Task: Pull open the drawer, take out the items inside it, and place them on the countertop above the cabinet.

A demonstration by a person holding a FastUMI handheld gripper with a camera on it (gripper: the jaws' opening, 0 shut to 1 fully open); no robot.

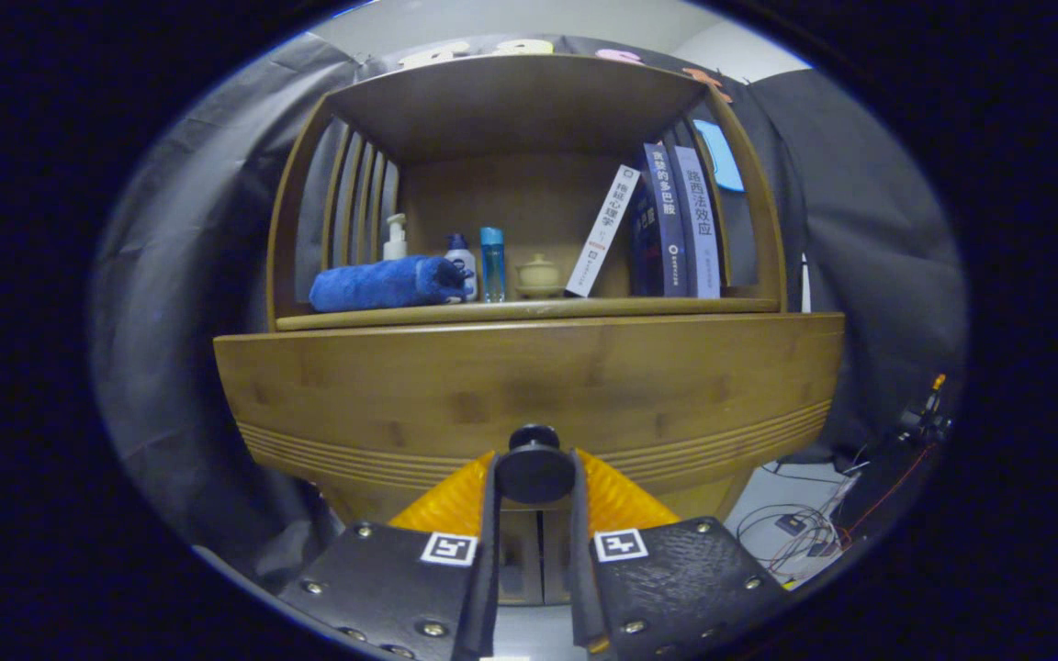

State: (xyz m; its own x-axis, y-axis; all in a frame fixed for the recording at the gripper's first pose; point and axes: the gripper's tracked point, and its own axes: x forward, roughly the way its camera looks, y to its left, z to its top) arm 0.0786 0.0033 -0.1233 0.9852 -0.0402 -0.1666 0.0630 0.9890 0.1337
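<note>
- Your gripper (534,473) has its two fingers pinched on the round dark knob (534,468) of the drawer (529,386); one finger presses each side of the knob, so the grip is closed on it.
- The knob sits low on the middle of the drawer front, a wide bamboo panel with grooved lines running along its lower part.
- You cannot tell from here how far the drawer stands out from the cabinet, and its inside is hidden.
- Directly above the drawer front lies the countertop (529,312), the floor of an open shelf bay.
- On the countertop, up and left of the knob, a rolled blue towel (387,283) lies on its side.
- Behind the towel stands a white pump bottle (395,237); just right of the towel are a small white bottle with a blue cap (461,257) and a tall blue bottle (492,264).
- Almost straight above the knob sits a small pale lidded pot (538,275).
- Up and right of the knob, a white book (602,229) leans against a row of dark upright books (676,220).
- Cables (804,532) lie on the floor, low and right of the knob.
</note>
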